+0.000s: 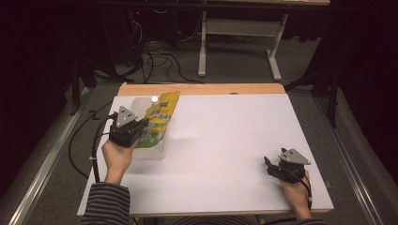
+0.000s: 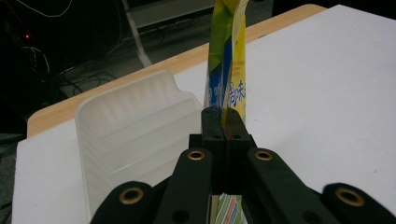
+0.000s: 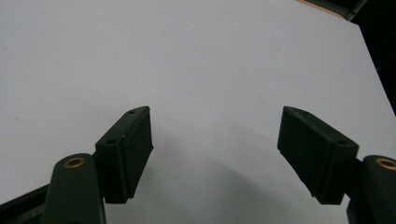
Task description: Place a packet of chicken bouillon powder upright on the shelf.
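My left tool (image 2: 225, 122) is pinching the pouch (image 2: 227, 60) upright over the tray (image 2: 130, 121); my right tool (image 3: 215, 154) is resting spread on the bench (image 3: 187, 56).

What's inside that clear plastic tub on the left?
The yellow pouch, pinched by the left tool, stands over the clear plastic tub. The tub's ribbed interior looks bare where visible; whether the pouch's bottom reaches inside is hidden behind the tool.
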Motion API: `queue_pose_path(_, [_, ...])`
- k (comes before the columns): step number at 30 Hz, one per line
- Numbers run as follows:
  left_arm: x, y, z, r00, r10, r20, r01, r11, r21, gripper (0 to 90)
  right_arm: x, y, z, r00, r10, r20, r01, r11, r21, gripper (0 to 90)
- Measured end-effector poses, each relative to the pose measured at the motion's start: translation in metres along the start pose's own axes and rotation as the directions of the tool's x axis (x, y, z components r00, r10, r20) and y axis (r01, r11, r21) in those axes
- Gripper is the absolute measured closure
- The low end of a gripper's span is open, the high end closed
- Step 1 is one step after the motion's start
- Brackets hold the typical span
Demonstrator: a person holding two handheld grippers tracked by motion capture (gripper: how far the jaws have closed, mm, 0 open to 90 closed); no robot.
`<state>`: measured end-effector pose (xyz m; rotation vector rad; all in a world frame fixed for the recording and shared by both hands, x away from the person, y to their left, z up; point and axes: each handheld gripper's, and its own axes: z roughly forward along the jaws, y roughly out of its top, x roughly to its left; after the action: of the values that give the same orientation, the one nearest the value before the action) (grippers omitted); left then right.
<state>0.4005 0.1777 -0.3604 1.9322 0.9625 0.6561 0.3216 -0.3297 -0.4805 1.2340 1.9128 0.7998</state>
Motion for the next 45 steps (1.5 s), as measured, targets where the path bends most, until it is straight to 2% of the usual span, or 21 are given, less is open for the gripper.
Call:
queue_pose_path(2, [0.002, -0.006, -0.002, 0.9999, -0.016, 0.002, 0.016, 0.9999, 0.002, 90.0, 0.000, 0.000, 0.000, 1.0000, -0.003, -0.002, 0.003, 1.000, -0.001, 27.3])
queue_pose_path(5, [0.004, -0.008, -0.004, 0.9999, -0.013, -0.002, 0.013, 0.9999, 0.005, 90.0, 0.001, 0.000, 0.000, 1.0000, -0.009, 0.004, 0.009, 1.000, 0.005, 27.3])
queue_pose_path(12, [0.008, -0.012, -0.010, 1.0000, 0.005, -0.003, -0.005, 0.9977, 0.068, 90.0, 0.001, 0.000, 0.000, 1.0000, -0.007, 0.002, 0.007, 1.000, 0.001, 27.3])
queue_pose_path(20, [0.014, -0.020, -0.014, 0.9998, -0.018, -0.010, 0.019, 0.9947, 0.101, 90.0, 0.001, 0.000, 0.000, 1.0000, -0.005, 0.000, 0.005, 1.000, 0.000, 27.3])
queue_pose_path(26, [0.015, -0.029, -0.017, 0.9994, -0.026, -0.022, 0.028, 0.9947, 0.098, 90.0, 0.001, 0.000, 0.000, 1.0000, -0.007, 0.002, 0.007, 1.000, 0.002, 27.2])
queue_pose_path(30, [0.012, -0.040, -0.018, 0.9986, -0.039, -0.036, 0.042, 0.9973, 0.060, 90.0, 0.001, 0.000, 0.000, 1.0000, -0.007, 0.001, 0.007, 1.000, 0.002, 27.2])
queue_pose_path(35, [0.013, -0.046, -0.017, 0.9974, -0.069, -0.021, 0.070, 0.9965, 0.047, 90.0, 0.001, 0.000, 0.000, 1.0000, -0.009, 0.001, 0.009, 1.000, 0.003, 27.3])
queue_pose_path(36, [0.014, -0.049, -0.017, 0.9959, -0.089, -0.014, 0.090, 0.9951, 0.041, 90.0, 0.001, 0.000, 0.001, 1.0000, -0.009, 0.000, 0.009, 1.000, 0.006, 27.2])
queue_pose_path(40, [0.015, -0.055, -0.019, 0.9940, -0.109, -0.004, 0.109, 0.9934, 0.036, 90.0, 0.001, 0.000, 0.001, 0.9999, -0.011, 0.003, 0.011, 1.000, 0.005, 27.2])
queue_pose_path(45, [0.014, -0.064, -0.021, 0.9940, -0.109, -0.004, 0.109, 0.9930, 0.046, 90.0, 0.001, 0.000, 0.000, 1.0000, -0.007, 0.006, 0.007, 1.000, 0.003, 27.3])
